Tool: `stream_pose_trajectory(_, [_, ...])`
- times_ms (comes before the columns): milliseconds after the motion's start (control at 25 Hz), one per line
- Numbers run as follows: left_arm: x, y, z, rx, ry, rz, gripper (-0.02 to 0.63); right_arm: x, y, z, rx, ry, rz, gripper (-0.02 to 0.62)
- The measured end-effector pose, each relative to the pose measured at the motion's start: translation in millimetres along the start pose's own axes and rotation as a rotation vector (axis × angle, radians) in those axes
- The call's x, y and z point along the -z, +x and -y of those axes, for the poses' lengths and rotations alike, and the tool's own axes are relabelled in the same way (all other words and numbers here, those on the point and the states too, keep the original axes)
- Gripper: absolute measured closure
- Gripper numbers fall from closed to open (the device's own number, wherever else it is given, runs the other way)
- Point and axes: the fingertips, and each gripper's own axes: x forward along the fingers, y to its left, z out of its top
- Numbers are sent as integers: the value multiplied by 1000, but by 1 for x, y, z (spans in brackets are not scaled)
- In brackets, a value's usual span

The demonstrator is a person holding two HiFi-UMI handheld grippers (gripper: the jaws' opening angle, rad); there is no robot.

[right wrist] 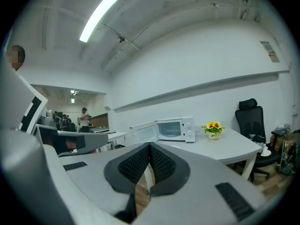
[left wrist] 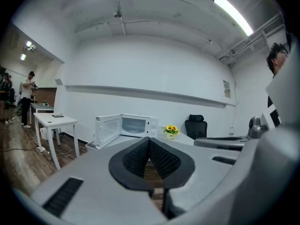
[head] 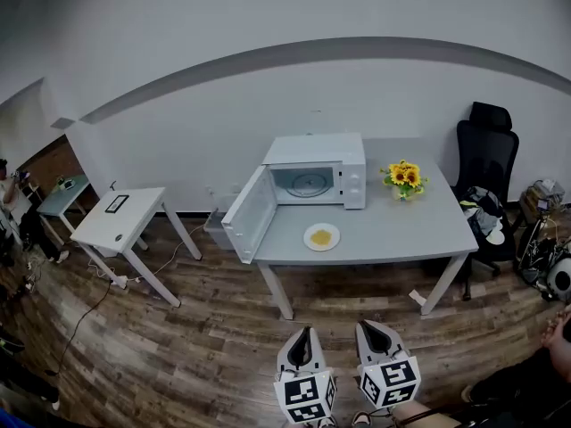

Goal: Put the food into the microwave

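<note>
- Food [head: 321, 237] is lying on a white plate [head: 308, 237], which is sitting on the grey table [head: 401, 230] just in front of the microwave [head: 350, 175].
- The microwave is standing at the back of the table, and its door [head: 250, 214] is hanging wide open to the left, past the table's edge.
- The left gripper [left wrist: 149, 139] is hovering over the wooden floor [head: 196, 328], well apart from the table; its jaws are pressing together and gripping nothing.
- The right gripper [right wrist: 149, 145] is hovering just beside it, also pointing toward the table, with its jaws likewise pressing together on nothing.
- A small pot of sunflowers [head: 403, 177] is standing on the table to the right of the microwave.
- A black office chair [head: 486, 154] is standing by the table's right end.
- A small white table [head: 120, 219] is standing apart on the left.
</note>
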Motion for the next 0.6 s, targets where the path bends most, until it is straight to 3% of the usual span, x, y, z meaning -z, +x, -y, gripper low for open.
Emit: stream_pose_trajectory(600, [9, 22, -50, 50, 16, -41, 609, 4, 30, -9, 110, 74, 64, 580])
